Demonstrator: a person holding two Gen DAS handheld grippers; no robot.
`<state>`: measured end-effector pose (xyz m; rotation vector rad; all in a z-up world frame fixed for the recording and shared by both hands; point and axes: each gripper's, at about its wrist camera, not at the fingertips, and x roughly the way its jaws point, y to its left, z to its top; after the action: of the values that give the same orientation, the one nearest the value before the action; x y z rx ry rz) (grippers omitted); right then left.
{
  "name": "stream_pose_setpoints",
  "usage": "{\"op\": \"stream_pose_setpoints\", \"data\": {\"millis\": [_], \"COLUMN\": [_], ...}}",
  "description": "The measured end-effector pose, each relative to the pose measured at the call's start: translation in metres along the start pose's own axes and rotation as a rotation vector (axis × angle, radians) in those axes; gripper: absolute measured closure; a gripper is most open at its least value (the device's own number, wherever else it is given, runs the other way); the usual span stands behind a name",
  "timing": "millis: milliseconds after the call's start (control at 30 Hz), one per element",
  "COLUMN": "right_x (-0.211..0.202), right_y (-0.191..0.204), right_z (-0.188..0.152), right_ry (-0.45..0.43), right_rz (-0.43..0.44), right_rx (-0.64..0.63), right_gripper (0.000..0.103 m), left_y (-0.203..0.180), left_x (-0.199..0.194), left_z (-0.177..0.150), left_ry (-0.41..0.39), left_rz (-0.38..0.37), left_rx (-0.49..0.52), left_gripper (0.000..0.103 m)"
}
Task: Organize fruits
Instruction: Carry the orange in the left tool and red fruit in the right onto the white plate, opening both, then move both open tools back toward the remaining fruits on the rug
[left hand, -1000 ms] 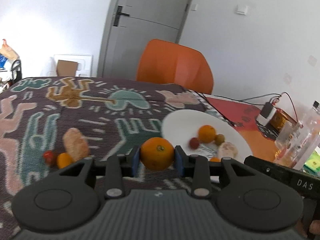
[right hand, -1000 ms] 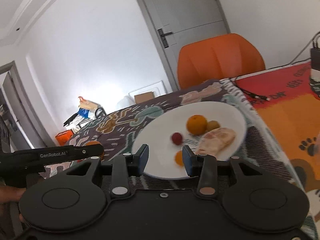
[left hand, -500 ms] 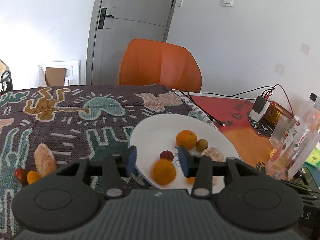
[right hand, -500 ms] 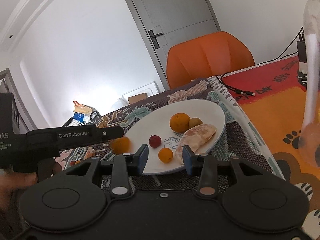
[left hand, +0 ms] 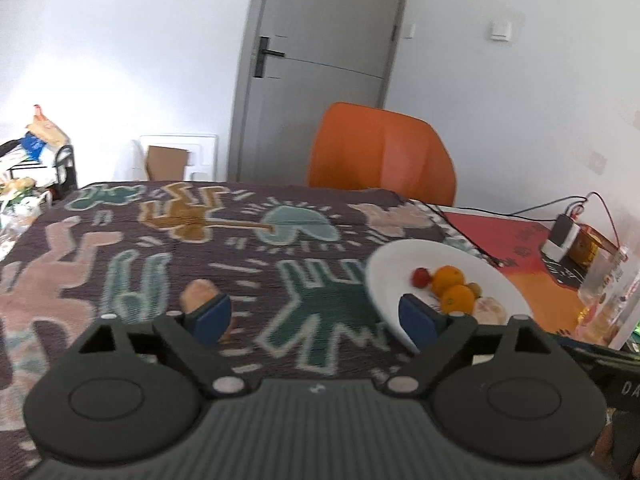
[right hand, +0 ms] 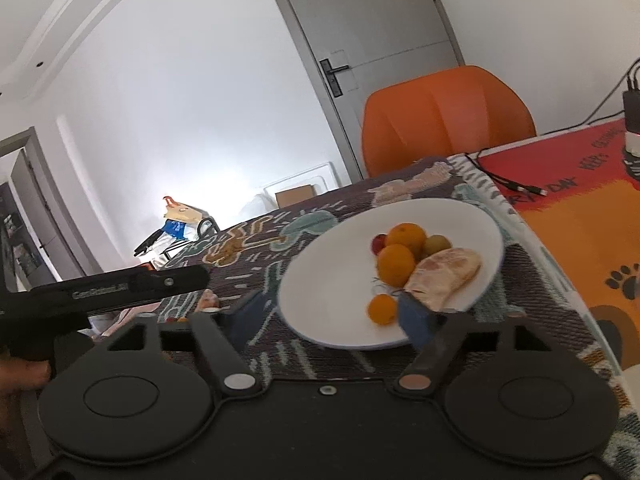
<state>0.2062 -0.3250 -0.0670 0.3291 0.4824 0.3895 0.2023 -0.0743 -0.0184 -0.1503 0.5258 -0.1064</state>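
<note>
- The left gripper (left hand: 314, 318) has its blue pads spread wide with nothing between them; its left pad covers the near end of a pale peeled fruit piece (left hand: 199, 293) lying on the cloth, so only the top of that piece shows
- The right gripper (right hand: 334, 316) is likewise wide open and empty; its right pad hides the near tip of the peeled segment (right hand: 446, 274) on the white plate (right hand: 332, 280)
- On the plate, two oranges (right hand: 406, 236) sit touching, one in front of the other; a small red fruit (right hand: 378, 243) is half hidden behind them, a greenish one (right hand: 436, 244) is beside them, and a small orange fruit (right hand: 382, 309) sits nearest the front rim, blurred
- The left tool's black body crosses the left of the right wrist view; its label is too smeared to read
- The table wears a dark patterned cloth (left hand: 160, 248) and, to the right, an orange and red mat (right hand: 580, 216); an orange chair (left hand: 380, 152) stands behind, before a grey door (left hand: 320, 68) and white walls
- Bottles at the left view's right edge are cut off
</note>
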Motion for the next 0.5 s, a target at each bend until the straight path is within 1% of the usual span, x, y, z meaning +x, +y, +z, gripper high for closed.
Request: {"op": "stream_pose_setpoints", "data": {"millis": [33, 100, 167, 300, 500], "right_x": [0.001, 0.002, 0.001, 0.004, 0.008], "right_y": [0.003, 0.009, 0.014, 0.022, 0.039], "right_z": [0.000, -0.001, -0.002, -0.003, -0.009], "right_ry": [0.001, -0.004, -0.017, 0.000, 0.026], "right_rz": [0.005, 0.007, -0.001, 0.015, 0.027], "right_rx": [-0.004, -0.017, -0.021, -0.023, -0.066], "right_gripper": [0.019, 0.007, 0.000, 0.000, 0.000], "left_y": [0.005, 0.016, 0.025, 0.043, 0.066], "left_x": [-0.003, -0.010, -0.015, -0.027, -0.041], "left_z": [-0.001, -0.004, -0.007, -0.015, -0.025], "left_ry": [-0.002, -0.004, -0.003, -0.003, -0.009], "left_rz": [0.009, 0.034, 0.052, 0.073, 0.087], "left_rx": [-0.007, -0.026, -0.039, -0.056, -0.084], "left_gripper": [0.012, 0.011, 0.011, 0.010, 0.010]}}
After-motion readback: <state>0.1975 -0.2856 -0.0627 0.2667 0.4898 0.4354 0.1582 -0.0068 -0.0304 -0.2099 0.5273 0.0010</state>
